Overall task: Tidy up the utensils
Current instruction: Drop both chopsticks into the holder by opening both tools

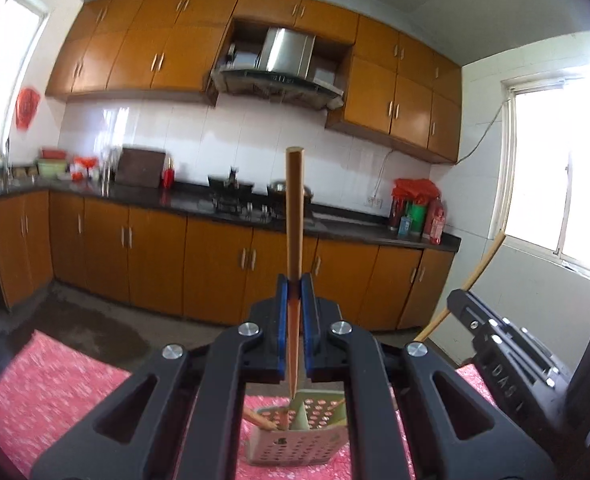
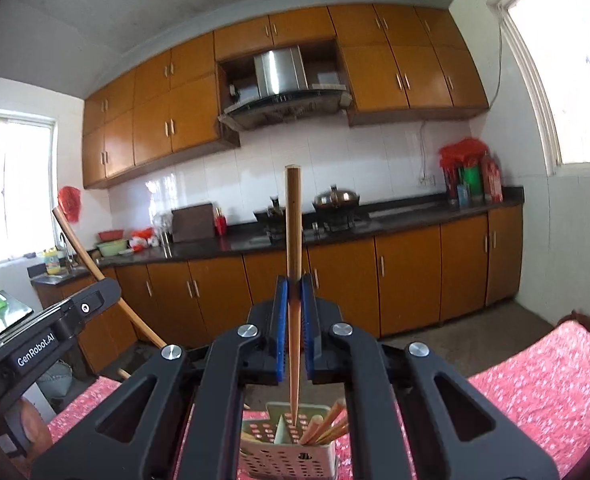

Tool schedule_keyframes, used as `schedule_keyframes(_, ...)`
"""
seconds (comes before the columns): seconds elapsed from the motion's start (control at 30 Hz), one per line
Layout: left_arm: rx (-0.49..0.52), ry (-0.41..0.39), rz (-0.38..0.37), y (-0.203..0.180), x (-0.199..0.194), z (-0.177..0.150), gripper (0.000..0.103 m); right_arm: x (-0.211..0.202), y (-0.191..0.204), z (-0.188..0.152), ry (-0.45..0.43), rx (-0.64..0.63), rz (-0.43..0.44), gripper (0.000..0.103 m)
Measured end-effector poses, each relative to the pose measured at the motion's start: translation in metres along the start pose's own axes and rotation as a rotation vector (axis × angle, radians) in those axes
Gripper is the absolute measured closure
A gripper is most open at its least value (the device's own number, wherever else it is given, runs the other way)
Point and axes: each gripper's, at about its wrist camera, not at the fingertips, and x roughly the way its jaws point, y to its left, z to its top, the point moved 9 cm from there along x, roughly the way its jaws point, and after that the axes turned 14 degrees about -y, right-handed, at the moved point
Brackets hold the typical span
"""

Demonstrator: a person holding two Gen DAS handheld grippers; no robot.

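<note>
Left tool [image 1: 294, 286]: clenched on a slender tan wooden chopstick [image 1: 294, 216], blue pads pinching it low on the shaft, butt end at 12 o'clock, tip aimed at 6 o'clock.
Right tool [image 2: 294, 284]: clenched likewise on a second tan wooden chopstick [image 2: 294, 224], same upright pose.
Holder: pale green perforated plastic utensil caddy [image 1: 295, 444], at 6 o'clock beneath both tools, on the pink floral worktop cloth [image 1: 55, 384]; several chopsticks [image 2: 327, 424] already lean inside.
Risk, slip: thin round sticks may pivot or slide between pads.
Risk, miss: tips hover over the caddy divider [image 2: 280, 428]; landing on it deflects the stick outside.
Risk, clash: tools sit near each other; crowding the opening may tip the light caddy.
</note>
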Motion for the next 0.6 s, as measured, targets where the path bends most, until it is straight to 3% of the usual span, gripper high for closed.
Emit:
schedule_keyframes(0.17, -0.024, 0.084, 0.006, 0.011, 0.021, -0.039, 0.095, 0.006, -0.001, -0.026, 0.067, -0.004, 0.011, 0.095)
schedule_keyframes(0.27, -0.033, 0.102, 0.012, 0.019, 0.022, -0.046, 0.094, 0.002, 0.001, -0.028, 0.079, -0.008, 0.026, 0.093)
schedule_keyframes(0.33, -0.043, 0.103, 0.007, 0.023, 0.020, -0.043, 0.087, 0.000, -0.001, -0.025, 0.078, -0.006, 0.028, 0.088)
schedule_keyframes(0.4, -0.041, 0.089, 0.014, 0.025, 0.013, -0.038, 0.070, -0.006, -0.003, -0.018, 0.067, 0.000, 0.028, 0.080)
schedule_keyframes(0.5, -0.026, 0.061, 0.021, 0.030, 0.001, -0.025, 0.061, -0.016, -0.007, -0.006, 0.051, 0.002, 0.026, 0.072)
schedule_keyframes(0.57, -0.014, 0.044, 0.029, 0.037, -0.016, -0.017, 0.049, -0.028, -0.010, 0.000, 0.041, -0.001, 0.017, 0.052)
schedule_keyframes(0.6, 0.000, 0.037, 0.036, 0.040, -0.025, -0.015, 0.040, -0.034, -0.012, 0.002, 0.037, -0.004, 0.015, 0.048)
